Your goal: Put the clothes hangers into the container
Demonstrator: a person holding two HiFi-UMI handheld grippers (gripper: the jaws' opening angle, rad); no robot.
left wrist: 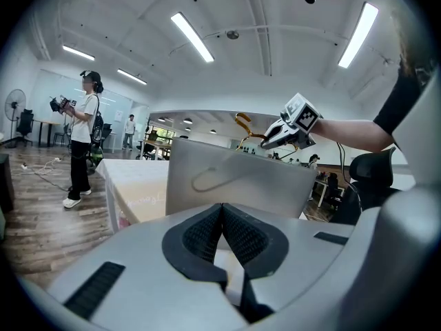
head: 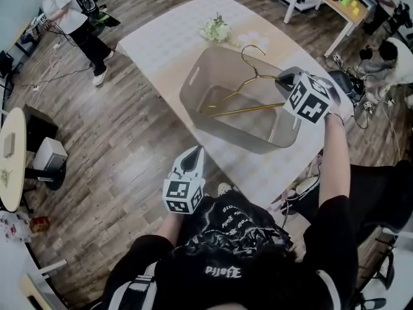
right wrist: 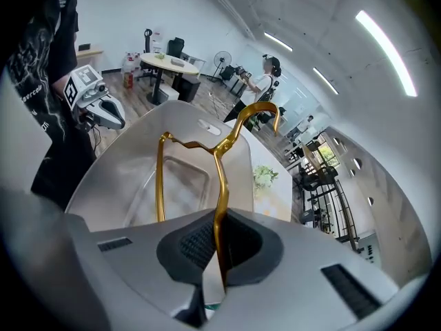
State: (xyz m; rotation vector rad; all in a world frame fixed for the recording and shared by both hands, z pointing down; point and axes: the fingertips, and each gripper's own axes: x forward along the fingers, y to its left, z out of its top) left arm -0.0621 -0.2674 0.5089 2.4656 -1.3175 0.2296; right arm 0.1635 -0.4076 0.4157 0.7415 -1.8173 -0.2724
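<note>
The gold hanger [head: 245, 110] is hanging over the grey container [head: 270, 142], clamped in the right claw [head: 281, 80]. The left claw [head: 195, 154] is hovering beside the bench [head: 161, 37], closed on nothing.

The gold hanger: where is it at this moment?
In the head view, the gold hanger is right of centre, over the open grey container on the table. The right gripper is shut on it at its right end.

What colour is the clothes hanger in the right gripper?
Shiny gold; the clothes hanger shows best in the right gripper view.
</note>
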